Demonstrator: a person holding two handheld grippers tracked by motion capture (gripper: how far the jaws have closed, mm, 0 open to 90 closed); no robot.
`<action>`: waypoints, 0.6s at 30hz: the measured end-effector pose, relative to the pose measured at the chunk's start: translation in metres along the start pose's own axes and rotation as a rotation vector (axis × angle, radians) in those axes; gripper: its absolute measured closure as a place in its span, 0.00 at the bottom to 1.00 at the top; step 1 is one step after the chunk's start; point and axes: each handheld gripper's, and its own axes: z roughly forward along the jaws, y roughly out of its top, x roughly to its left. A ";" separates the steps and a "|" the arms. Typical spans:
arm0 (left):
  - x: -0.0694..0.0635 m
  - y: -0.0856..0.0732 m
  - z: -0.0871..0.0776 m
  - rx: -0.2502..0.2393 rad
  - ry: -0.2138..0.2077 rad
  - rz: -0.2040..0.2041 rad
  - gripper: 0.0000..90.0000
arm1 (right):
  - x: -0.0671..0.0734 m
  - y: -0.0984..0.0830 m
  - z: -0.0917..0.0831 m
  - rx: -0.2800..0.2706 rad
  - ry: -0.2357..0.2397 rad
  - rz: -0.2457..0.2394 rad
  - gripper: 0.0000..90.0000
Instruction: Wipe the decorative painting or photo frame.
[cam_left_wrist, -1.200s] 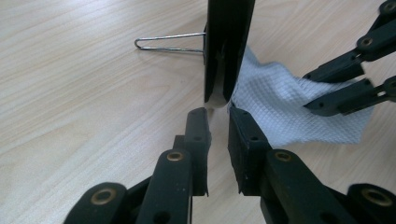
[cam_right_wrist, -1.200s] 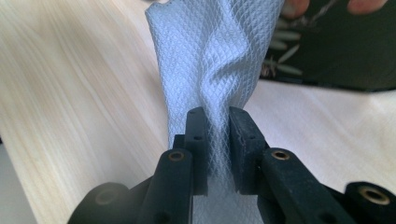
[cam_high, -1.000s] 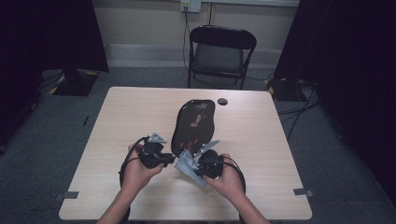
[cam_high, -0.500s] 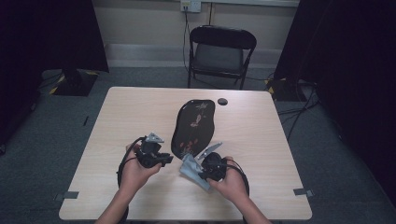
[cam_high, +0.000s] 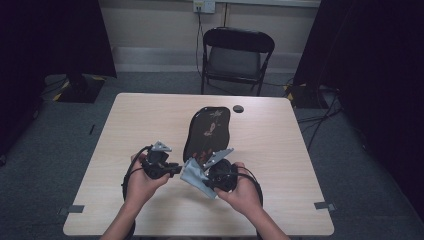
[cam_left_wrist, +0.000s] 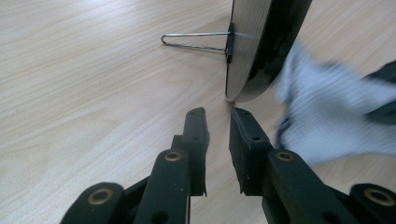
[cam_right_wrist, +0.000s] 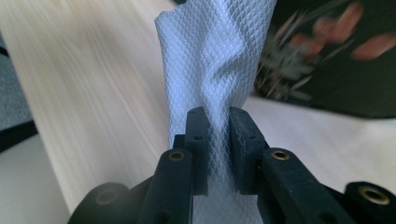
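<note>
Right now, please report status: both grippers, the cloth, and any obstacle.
Right gripper shut on white waffle-textured cloth. Left gripper shut, empty, near upright black lacquered tray. Small black round cap far off, no obstacle.

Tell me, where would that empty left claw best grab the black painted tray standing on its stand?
Probably the tray's thin near edge, approached from the left gripper's side. It stands nearly upright on a wire stand, so the rim offers a narrow grip, clear of the cloth.
</note>
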 end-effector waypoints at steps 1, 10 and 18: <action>0.000 0.000 0.000 0.000 0.000 0.000 0.85 | 0.000 0.000 0.000 0.000 0.000 0.000 0.88; -0.004 0.003 -0.001 -0.007 -0.020 0.008 0.82 | -0.018 -0.031 0.033 0.084 0.016 0.072 0.88; -0.008 0.005 0.001 -0.012 -0.054 0.022 0.76 | -0.033 -0.045 0.041 0.102 0.028 0.135 0.88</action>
